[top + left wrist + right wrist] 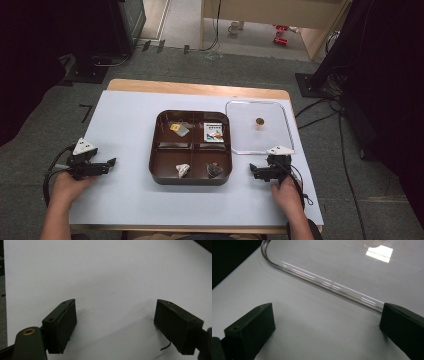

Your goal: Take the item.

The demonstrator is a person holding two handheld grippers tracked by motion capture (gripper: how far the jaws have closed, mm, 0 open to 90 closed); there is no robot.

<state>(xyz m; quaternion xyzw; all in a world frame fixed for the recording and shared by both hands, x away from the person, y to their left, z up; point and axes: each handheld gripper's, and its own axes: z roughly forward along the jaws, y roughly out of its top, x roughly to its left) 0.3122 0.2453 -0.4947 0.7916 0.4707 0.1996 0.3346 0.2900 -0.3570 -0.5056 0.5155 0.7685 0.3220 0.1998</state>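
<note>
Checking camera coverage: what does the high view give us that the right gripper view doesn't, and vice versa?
High view: the brown four-compartment tray with a small item in each compartment, the whole clear lid with its brown knob, the left tongs and both hands on the white table cover.

Right gripper view: a close look at the lid's curved rim and the right tongs standing open with nothing between them.

Both: the clear lid, the white cover, the right tongs.

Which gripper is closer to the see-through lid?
Right. The right gripper sits just below the clear lid, near its front edge. The left gripper rests far off, on the other side of the brown tray.
</note>
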